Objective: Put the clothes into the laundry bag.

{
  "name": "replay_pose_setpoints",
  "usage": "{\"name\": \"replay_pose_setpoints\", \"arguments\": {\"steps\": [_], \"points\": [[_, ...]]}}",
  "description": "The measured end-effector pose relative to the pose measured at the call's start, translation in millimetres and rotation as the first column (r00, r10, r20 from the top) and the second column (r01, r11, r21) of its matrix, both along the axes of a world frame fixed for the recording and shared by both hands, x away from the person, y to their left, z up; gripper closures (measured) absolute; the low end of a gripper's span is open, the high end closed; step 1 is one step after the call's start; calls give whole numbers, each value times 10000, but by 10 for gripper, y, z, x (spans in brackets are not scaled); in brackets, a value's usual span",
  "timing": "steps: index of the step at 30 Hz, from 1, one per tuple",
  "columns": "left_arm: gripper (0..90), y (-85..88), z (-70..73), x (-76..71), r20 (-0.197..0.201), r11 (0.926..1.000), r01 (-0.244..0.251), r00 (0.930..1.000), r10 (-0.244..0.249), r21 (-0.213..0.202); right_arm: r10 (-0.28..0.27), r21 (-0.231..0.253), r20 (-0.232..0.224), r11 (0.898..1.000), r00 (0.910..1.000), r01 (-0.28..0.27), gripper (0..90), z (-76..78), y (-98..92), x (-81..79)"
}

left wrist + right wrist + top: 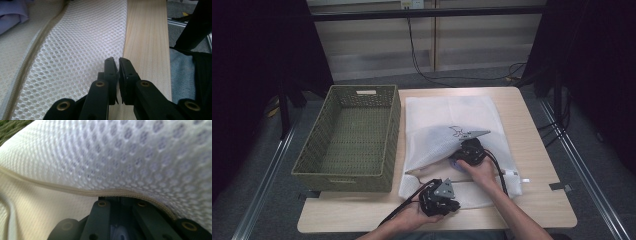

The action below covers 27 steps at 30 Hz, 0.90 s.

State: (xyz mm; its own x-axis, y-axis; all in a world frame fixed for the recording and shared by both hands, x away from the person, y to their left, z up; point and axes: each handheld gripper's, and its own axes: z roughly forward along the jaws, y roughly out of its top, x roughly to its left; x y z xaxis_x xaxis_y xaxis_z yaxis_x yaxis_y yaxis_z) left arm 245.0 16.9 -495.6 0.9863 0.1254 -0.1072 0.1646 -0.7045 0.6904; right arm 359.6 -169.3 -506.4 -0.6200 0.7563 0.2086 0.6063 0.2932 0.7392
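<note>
A: Centre of the scene: a white mesh laundry bag (452,125) lying flat on the right half of the wooden surface (532,150), its zipped mouth facing the near edge. What lies inside?

B: Something pale violet (453,164) shows at the opening, just beside the right tongs (464,150). I cannot tell what garment it is.

A: And the right tongs themselves?

B: They are pushed in under the upper mesh layer; in the right gripper view the zipper edge (100,192) drapes over the jaws and hides the tips. The jaws stand closed. Whether they pinch the violet cloth I cannot tell.

A: Left tongs (439,200)?

B: Closed on the bag's near edge. In the left gripper view the jaws meet where the mesh ends and bare wood begins, so the hold looks like a thin one on the hem.

A: Further out?

B: An empty green woven basket (347,140) at the left, touching or nearly touching the bag.

A: Likely faults from here?

B: In my judgement, three. The left hem grip may slip if the right hand pulls hard. The right jaws may have caught mesh along with the cloth, so the bag drags. The zipper teeth may snag the cloth on its way out.
</note>
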Motion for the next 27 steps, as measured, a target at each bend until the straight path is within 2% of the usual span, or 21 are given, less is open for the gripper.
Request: {"name": "replay_pose_setpoints", "arguments": {"steps": [2,4,5,6,9,12,15,18,23,24,25,26,27], "points": [[855,0,-3,0,-5,10000,-5,10000,5,-37,-105,16,105,9999,9999,105,878,-10,6,35],[854,-5,-22,-5,-46,9995,-77,10000,75,-293,-237,99,71,9997,9997,237,877,-17,7,60],[854,0,-7,-5,-33,9999,-57,10000,56,-89,-210,89,154,9997,9997,209,877,-20,6,74],[854,-1,-5,-4,-33,10000,-37,10000,36,-71,-263,67,150,9996,9995,262,876,-21,7,87],[854,-2,-10,-5,-52,9999,-32,10000,31,-138,-367,13,181,9993,9992,367,875,-19,15,130],[854,0,-3,0,32,10000,46,10000,-46,-35,-416,-124,240,9990,9988,419,874,-14,26,169],[854,-1,-7,-2,-43,10000,-2,10000,1,-98,-453,-99,300,9989,9985,456,873,-18,16,202],[854,-5,-8,-2,62,9999,41,10000,-40,-111,-595,-69,351,9982,9976,597,870,-27,16,234],[854,-5,-11,2,-1,9999,48,10000,-48,-142,-820,-166,473,9964,9955,829,866,-36,33,290],[854,4,2,21,-217,9997,239,9995,-239,-15,-868,-149,486,9960,9950,876,865,-36,30,302],[854,4,6,29,-263,9994,351,9990,-351,-7,-907,-113,484,9958,9947,914,862,-38,22,317],[854,0,1,11,-51,9999,145,9999,-145,2,-953,-83,459,9954,9944,958,860,-39,19,321],[854,0,0,7,-50,10000,95,9999,-95,-14,-951,-65,482,9954,9943,955,859,-42,14,326]]}}
